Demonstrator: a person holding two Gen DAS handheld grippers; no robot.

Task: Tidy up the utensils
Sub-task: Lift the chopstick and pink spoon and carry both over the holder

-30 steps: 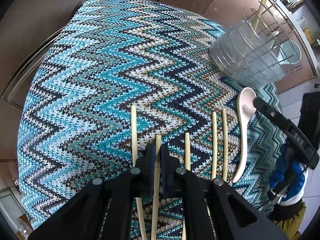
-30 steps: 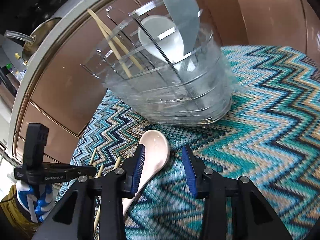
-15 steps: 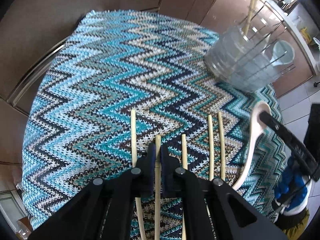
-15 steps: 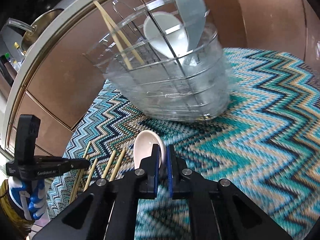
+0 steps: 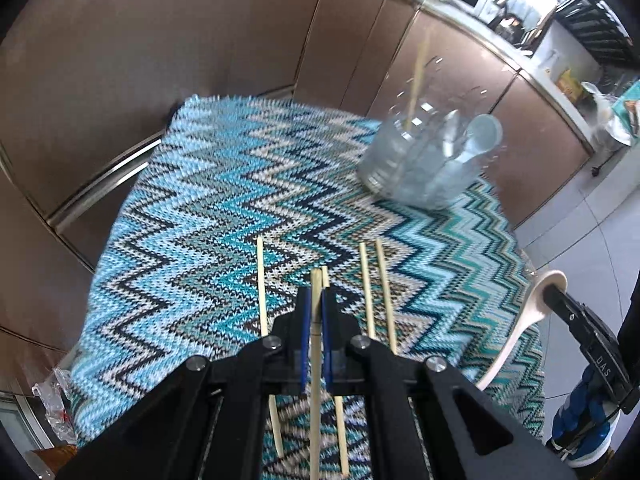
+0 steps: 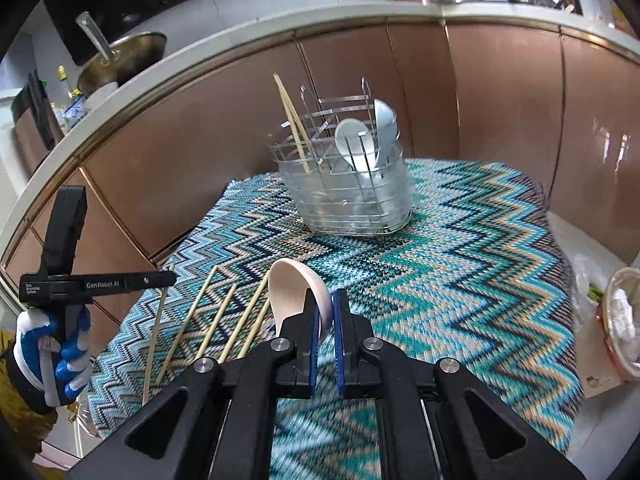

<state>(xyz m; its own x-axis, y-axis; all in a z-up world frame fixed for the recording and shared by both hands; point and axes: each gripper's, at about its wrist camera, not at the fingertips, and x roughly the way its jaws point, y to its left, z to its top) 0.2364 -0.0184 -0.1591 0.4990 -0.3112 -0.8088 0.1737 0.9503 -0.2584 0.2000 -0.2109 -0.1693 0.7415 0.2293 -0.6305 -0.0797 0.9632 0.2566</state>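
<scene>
My left gripper (image 5: 315, 300) is shut on one pale wooden chopstick (image 5: 316, 360), held a little above the zigzag cloth (image 5: 224, 208). Several more chopsticks (image 5: 366, 288) lie flat on the cloth beside it. My right gripper (image 6: 326, 304) is shut on the bowl edge of a cream spoon (image 6: 292, 284), which hangs off the cloth. The clear wire-framed utensil holder (image 6: 352, 188) stands at the far side with chopsticks (image 6: 294, 120) and a white spoon (image 6: 354, 140) in it. In the right wrist view the left gripper (image 6: 170, 279) shows at the left, in a gloved hand (image 6: 52, 344).
Copper-coloured cabinet fronts (image 6: 500, 92) curve close behind the table. A pan (image 6: 124, 56) sits on the counter above them. A lidded bowl (image 6: 624, 320) and a plastic bag lie off the cloth's right edge. A tiled floor (image 5: 580, 232) lies past the table.
The right gripper closed on the spoon and lifted it off the cloth. Both grippers rose and drew back from the holder, the left one carrying its chopstick up.
</scene>
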